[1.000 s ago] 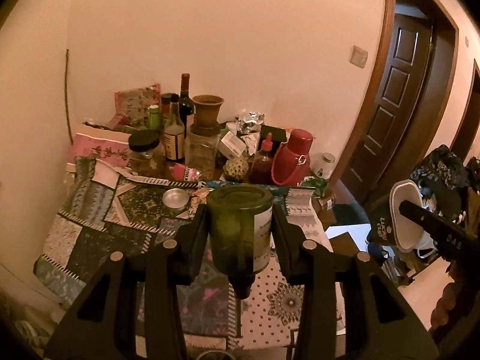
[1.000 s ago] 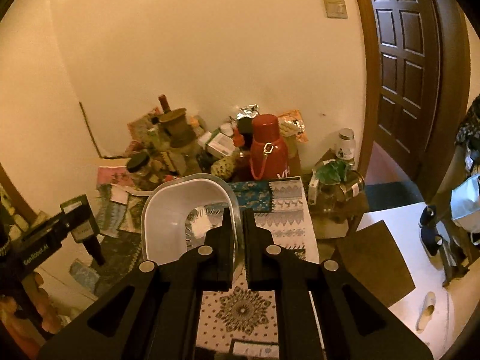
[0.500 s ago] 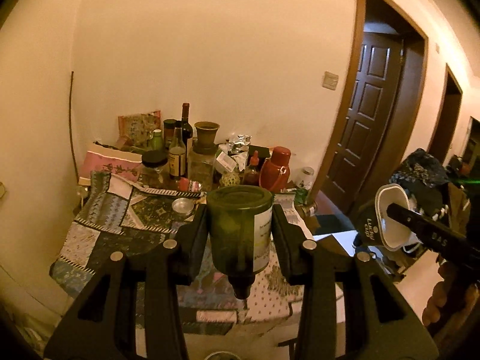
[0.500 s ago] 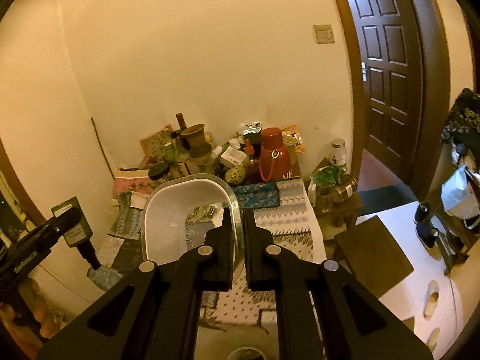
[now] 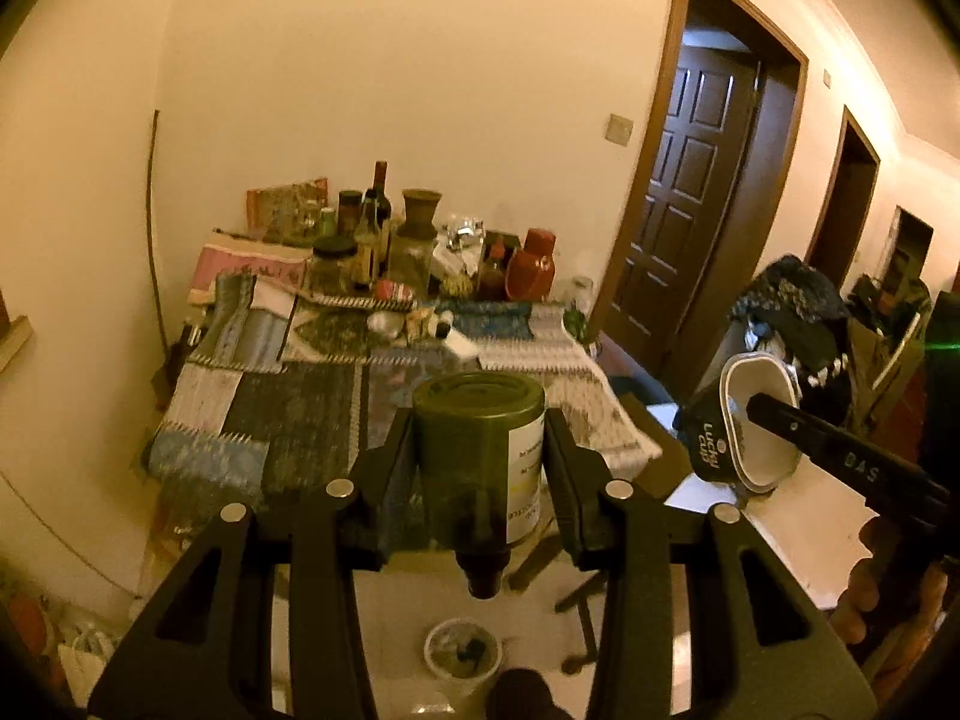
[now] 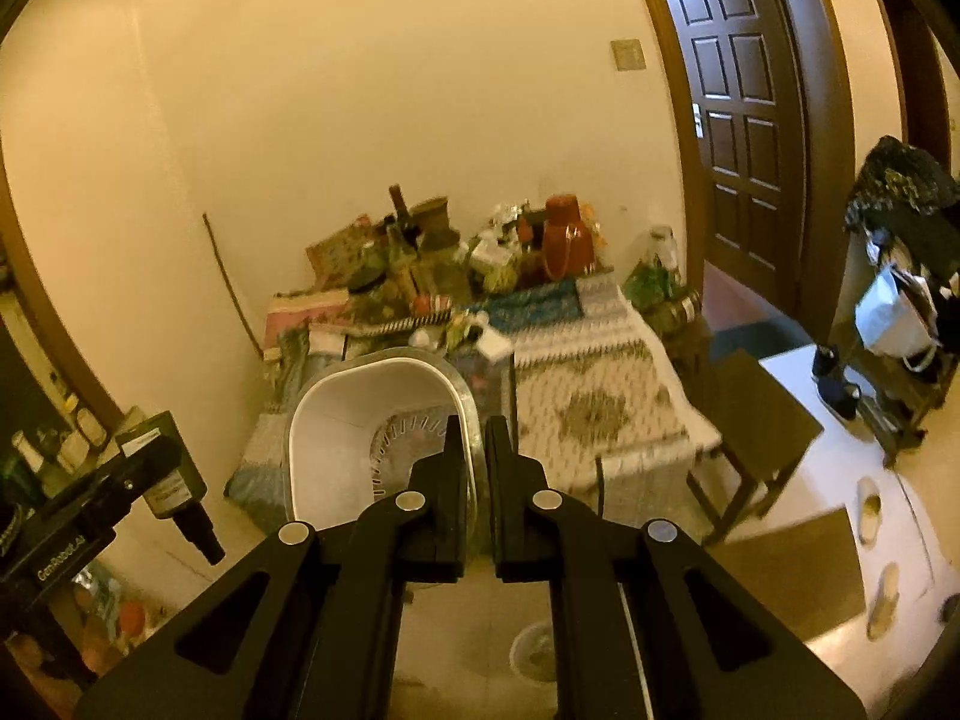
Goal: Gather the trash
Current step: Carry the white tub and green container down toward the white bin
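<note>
My left gripper [image 5: 480,438] is shut on a dark green glass bottle [image 5: 477,450] with a white label, held upside down, neck toward the floor. It also shows in the right wrist view [image 6: 174,480] at the left. My right gripper [image 6: 477,438] is shut on the rim of a white food tub [image 6: 372,420] with a foil lid. The tub shows in the left wrist view [image 5: 759,420] at the right, off the table's edge. Both are held in the air, back from the table [image 5: 288,396]. A small round bin [image 5: 462,651] stands on the floor below.
The table has a patchwork cloth and a crowd of bottles, jars and a red flask [image 5: 531,267] along the wall. Small scraps [image 5: 420,324] lie mid-table. A brown stool [image 6: 762,420] stands right of the table. Dark doors [image 5: 684,204] and a cluttered rack [image 6: 900,276] are at the right.
Both grippers have pulled back and up from the table with the bottle and the tub; the table looks farther and the floor and bin have come into view.
</note>
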A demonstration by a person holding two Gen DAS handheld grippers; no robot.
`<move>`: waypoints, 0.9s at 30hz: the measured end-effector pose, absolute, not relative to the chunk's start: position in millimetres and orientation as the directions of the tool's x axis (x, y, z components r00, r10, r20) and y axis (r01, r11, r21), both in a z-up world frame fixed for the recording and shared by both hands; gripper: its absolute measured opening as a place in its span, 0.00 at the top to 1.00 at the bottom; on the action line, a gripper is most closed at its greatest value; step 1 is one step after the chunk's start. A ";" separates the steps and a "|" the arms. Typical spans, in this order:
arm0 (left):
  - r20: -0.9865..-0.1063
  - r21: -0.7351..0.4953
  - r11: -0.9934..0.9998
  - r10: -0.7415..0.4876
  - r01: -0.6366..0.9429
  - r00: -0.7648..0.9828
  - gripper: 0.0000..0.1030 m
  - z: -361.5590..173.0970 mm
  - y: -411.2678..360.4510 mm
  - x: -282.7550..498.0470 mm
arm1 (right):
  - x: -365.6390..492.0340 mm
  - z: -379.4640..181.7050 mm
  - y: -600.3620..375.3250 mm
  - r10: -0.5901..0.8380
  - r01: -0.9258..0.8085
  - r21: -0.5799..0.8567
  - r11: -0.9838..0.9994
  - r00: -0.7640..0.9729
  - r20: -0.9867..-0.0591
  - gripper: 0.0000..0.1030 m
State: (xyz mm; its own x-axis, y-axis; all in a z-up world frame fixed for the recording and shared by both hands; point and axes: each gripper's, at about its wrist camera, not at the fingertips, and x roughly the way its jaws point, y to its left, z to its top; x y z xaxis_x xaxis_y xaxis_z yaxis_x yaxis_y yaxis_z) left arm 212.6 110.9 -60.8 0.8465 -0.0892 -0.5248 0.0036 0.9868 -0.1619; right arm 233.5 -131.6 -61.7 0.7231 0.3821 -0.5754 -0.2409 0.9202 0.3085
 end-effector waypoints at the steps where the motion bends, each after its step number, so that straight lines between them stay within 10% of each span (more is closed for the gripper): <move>1: -0.534 -0.163 0.987 -0.092 0.005 0.840 0.61 -62.9 111.9 206.2 | 223.8 -63.1 -130.0 0.376 -0.237 0.303 0.923 0.718 -0.585 0.95; 27: -0.782 -0.192 0.978 -0.103 -0.081 0.614 0.61 -213.2 94.6 226.5 | 221.0 -189.9 -124.8 0.364 -0.235 0.281 0.930 0.493 -0.791 0.95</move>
